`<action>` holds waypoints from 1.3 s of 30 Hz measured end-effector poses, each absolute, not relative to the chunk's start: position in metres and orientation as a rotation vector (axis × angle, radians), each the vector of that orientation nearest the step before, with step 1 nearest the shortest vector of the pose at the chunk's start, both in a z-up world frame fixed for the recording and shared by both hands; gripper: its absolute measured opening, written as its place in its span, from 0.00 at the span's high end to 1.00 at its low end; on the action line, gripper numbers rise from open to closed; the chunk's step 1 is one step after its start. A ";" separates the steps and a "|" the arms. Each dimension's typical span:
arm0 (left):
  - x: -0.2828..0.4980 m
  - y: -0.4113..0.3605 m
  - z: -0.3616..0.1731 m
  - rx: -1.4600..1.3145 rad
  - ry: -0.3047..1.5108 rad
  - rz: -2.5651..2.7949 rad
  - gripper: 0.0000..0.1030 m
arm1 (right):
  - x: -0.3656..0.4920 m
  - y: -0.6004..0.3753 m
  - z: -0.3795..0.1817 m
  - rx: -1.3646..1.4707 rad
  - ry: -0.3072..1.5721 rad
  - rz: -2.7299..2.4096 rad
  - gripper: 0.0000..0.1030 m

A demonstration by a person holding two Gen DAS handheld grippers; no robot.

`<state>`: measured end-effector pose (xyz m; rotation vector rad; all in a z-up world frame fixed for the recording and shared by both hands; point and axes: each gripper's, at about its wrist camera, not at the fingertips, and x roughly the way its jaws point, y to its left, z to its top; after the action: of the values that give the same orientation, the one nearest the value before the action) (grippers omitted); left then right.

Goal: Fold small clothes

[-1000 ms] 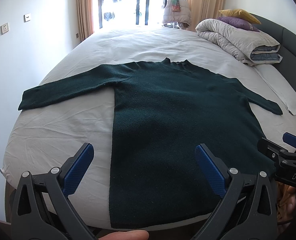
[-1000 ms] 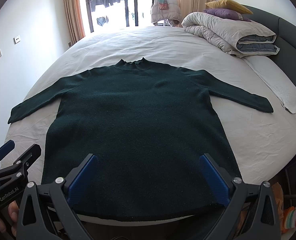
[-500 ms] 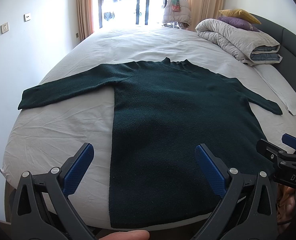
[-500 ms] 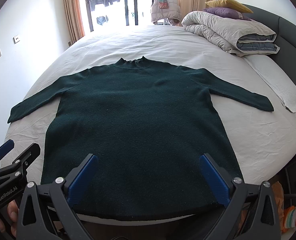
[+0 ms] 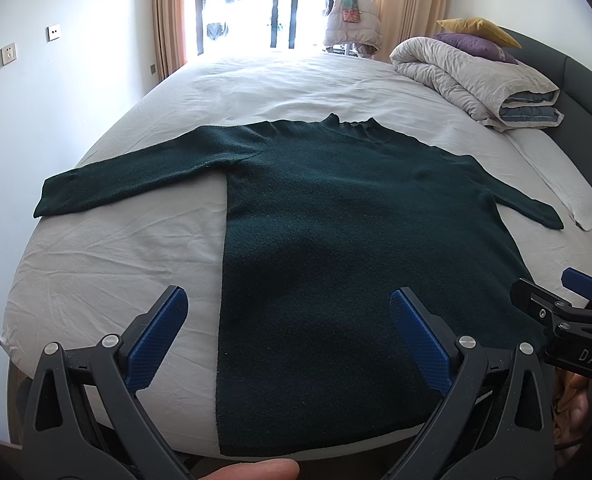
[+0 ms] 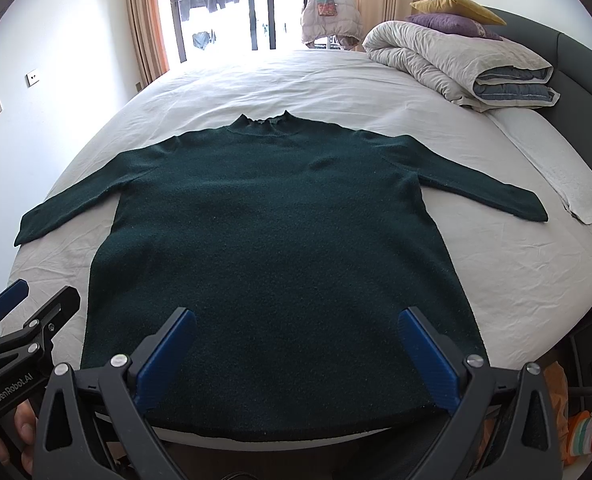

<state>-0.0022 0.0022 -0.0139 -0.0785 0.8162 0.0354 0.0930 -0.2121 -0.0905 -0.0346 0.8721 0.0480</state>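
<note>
We see the sweater [image 6: 272,248] flat and unfolded on the bed [image 6: 515,264]; both hand-held grippers, left [image 5: 288,340] and right [image 6: 296,356], gape empty; all folding remains.

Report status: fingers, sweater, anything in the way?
Left gripper and right gripper open, empty. Dark green sweater flat on bed, sleeves spread, unfolded. Nothing lying on it.
</note>
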 end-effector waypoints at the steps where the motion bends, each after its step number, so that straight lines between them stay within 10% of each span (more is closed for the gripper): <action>1: -0.002 0.002 -0.016 -0.079 0.817 0.036 0.00 | 0.094 -0.212 -0.089 -0.036 0.872 0.047 0.00; 39: 0.015 0.125 -0.034 -0.468 0.737 0.009 0.00 | 0.098 -0.193 -0.088 -0.020 0.856 0.102 0.00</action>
<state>0.0146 0.1246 -0.0339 -0.4684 0.7366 0.0094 0.0984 -0.1935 -0.0876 -0.0205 0.8556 0.1024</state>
